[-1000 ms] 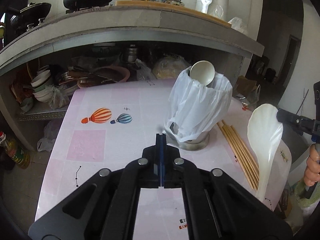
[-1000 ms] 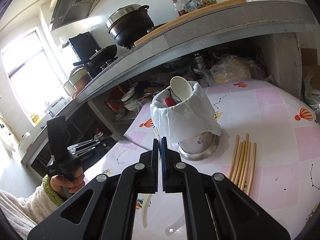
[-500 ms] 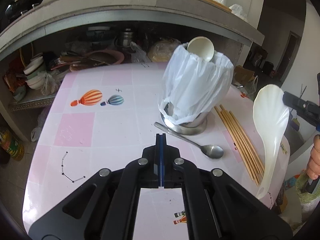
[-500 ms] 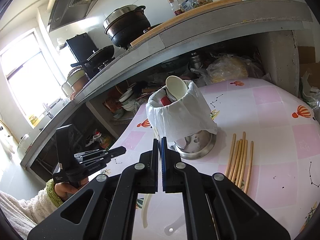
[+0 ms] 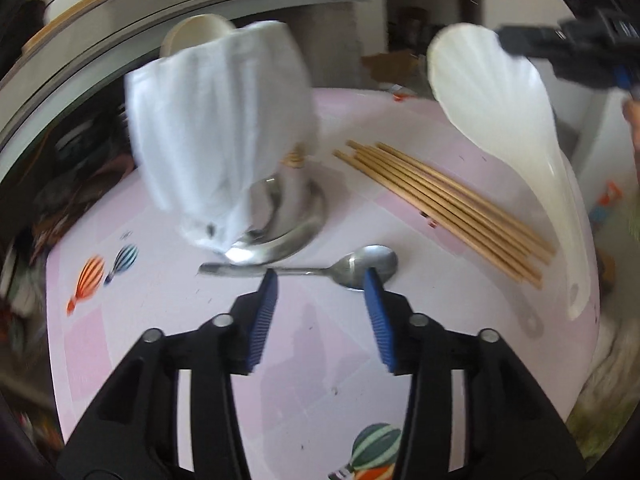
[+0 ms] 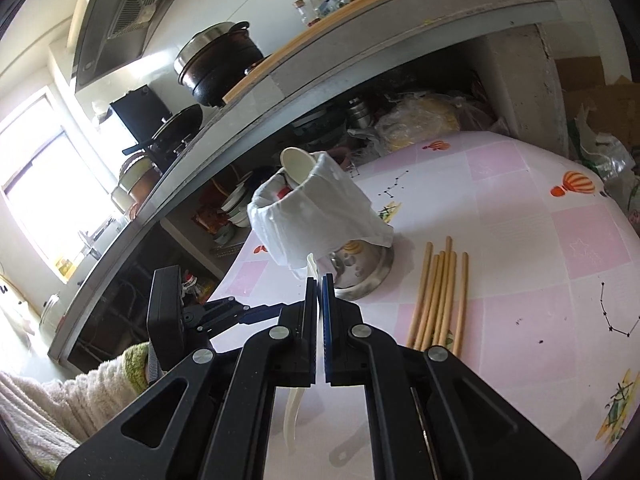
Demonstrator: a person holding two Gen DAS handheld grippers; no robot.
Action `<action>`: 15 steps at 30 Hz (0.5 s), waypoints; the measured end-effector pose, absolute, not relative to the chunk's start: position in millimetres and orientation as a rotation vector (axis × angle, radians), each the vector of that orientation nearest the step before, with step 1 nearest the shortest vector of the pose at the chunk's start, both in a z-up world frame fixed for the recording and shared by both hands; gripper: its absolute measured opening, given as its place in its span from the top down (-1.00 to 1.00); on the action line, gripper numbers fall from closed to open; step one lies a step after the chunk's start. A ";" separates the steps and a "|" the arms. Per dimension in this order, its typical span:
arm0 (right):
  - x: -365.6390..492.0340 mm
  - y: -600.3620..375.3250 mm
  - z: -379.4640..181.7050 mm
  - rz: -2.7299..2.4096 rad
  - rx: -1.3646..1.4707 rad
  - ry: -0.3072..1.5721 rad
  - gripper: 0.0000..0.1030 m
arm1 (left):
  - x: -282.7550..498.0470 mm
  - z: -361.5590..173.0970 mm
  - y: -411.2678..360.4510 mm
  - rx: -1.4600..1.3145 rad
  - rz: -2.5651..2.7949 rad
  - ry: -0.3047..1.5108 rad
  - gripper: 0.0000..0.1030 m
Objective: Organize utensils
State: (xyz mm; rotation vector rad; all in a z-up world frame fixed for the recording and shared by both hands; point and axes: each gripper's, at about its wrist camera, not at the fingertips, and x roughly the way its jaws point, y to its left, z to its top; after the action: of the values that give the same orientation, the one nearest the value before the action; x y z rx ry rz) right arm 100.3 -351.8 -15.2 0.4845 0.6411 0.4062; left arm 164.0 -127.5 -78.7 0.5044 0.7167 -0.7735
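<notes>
Opening the left tool [image 5: 320, 278] over the metal spoon [image 5: 304, 267] on the surface [image 5: 320, 364], I should straddle its thin neck, while the right tool [image 6: 319, 278] pinches the white rice paddle [image 5: 496, 120].

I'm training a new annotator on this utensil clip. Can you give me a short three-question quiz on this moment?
1. True or false: the right gripper is shut on the white rice paddle.
2. What lies just ahead of the left gripper's opening jaws? A) metal spoon B) chopsticks C) a fork
3. What covers the metal utensil holder?

Key: 1 true; 2 A; 3 a white plastic bag.
</notes>
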 end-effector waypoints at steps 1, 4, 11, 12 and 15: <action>100.3 -355.0 -16.7 0.402 0.494 0.642 0.95 | 165.2 -81.2 -132.2 0.549 -0.803 0.711 0.02; 101.9 -363.7 -21.6 0.394 0.527 0.649 0.95 | 167.2 -90.6 -145.8 0.679 -0.881 0.699 -0.01; 112.9 -373.3 -33.3 0.364 0.560 0.670 0.95 | 182.4 -106.2 -165.8 0.794 -1.022 0.736 -0.02; 114.4 -373.9 -34.5 0.362 0.563 0.672 0.95 | 183.7 -108.3 -167.8 0.801 -1.036 0.743 -0.02; 118.8 -376.6 -38.7 0.358 0.573 0.679 0.95 | 189.6 -112.0 -173.0 0.790 -1.056 0.754 -0.04</action>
State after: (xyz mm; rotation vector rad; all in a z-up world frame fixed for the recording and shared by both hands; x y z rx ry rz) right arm 118.8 -376.6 -38.7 0.5730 0.6788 0.3576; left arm 189.6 -173.0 -112.0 0.7897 0.7543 -1.0556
